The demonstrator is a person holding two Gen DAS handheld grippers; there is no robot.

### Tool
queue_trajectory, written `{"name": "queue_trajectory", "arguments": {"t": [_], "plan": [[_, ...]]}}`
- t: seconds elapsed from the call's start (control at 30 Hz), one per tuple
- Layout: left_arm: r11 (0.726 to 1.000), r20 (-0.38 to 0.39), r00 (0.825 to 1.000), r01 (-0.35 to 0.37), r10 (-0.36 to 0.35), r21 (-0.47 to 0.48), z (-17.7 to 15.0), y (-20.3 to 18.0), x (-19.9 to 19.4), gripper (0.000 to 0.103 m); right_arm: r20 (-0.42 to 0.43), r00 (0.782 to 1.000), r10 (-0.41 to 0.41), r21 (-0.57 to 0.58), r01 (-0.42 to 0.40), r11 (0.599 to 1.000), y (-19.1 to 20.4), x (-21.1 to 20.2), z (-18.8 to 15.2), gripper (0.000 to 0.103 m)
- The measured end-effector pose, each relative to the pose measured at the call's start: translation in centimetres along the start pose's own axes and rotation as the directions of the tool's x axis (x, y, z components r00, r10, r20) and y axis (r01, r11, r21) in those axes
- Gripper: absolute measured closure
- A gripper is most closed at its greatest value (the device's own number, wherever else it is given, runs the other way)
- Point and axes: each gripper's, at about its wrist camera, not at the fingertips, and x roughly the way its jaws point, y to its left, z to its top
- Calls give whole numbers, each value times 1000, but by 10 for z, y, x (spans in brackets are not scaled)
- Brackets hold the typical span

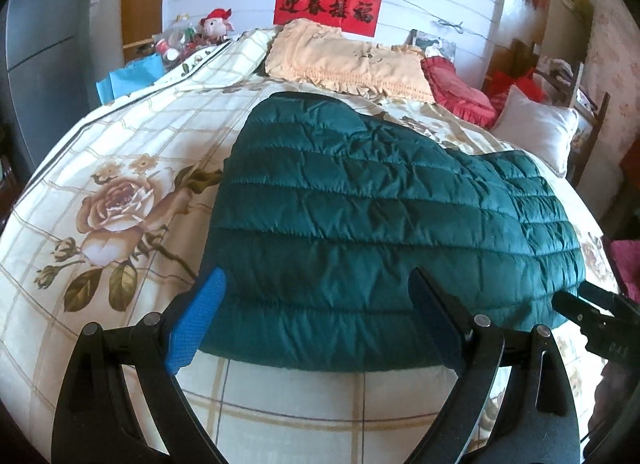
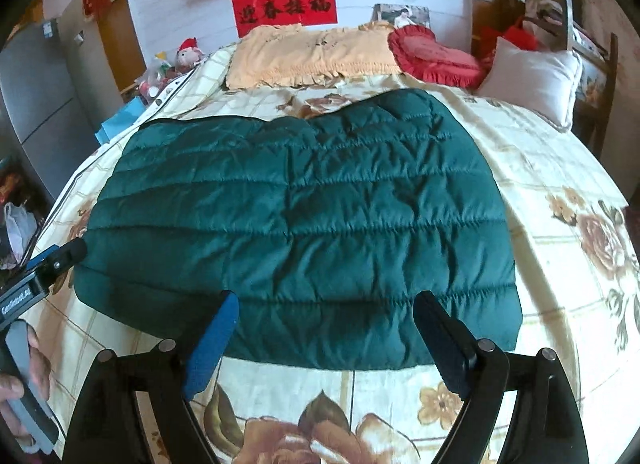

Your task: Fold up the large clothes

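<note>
Left wrist view: your left gripper [image 1: 316, 296] hangs over the near hem of the green quilted jacket [image 1: 384, 208], jaws wide, nothing between the pads, pointed steeply down. The jacket lies folded flat on the floral bedspread [image 1: 104, 200]. Risk: the puffy shell is slick, so a shallow pinch likely catches only the top layer and the fold peels apart on lifting. Right wrist view: your right gripper [image 2: 326, 314] also stands open and empty above the same hem, angled down; the hand [image 2: 24, 380] holding the left tool sits low at the left edge. Uneven lifting would skew the fold.
</note>
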Motion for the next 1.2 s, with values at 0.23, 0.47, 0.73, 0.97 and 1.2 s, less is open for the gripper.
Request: {"name": "queue_trajectory", "arguments": {"t": [0.23, 0.47, 0.73, 0.97, 1.2], "plan": [[1000, -6, 1000, -16, 16, 10, -2, 2, 3, 10, 9, 1000, -13, 18, 12, 1000, -12, -4, -1, 14], [1000, -40, 999, 3, -4, -28, 0, 20, 16, 10, 6, 999, -34, 41, 34, 999, -38, 1, 10, 11], [949, -131, 970, 166, -207, -268, 16, 80, 49, 10, 7, 999, -33, 150, 31, 988, -97, 12, 22, 2], [900, -170, 927, 259, -333, -351, 14, 88, 79, 10, -39, 992, 119, 234, -106, 966, -134, 50, 31, 0], [884, -204, 903, 288, -379, -369, 17, 83, 100, 0, -46, 955, 292, 265, -270, 926, -134, 86, 42, 0]]}}
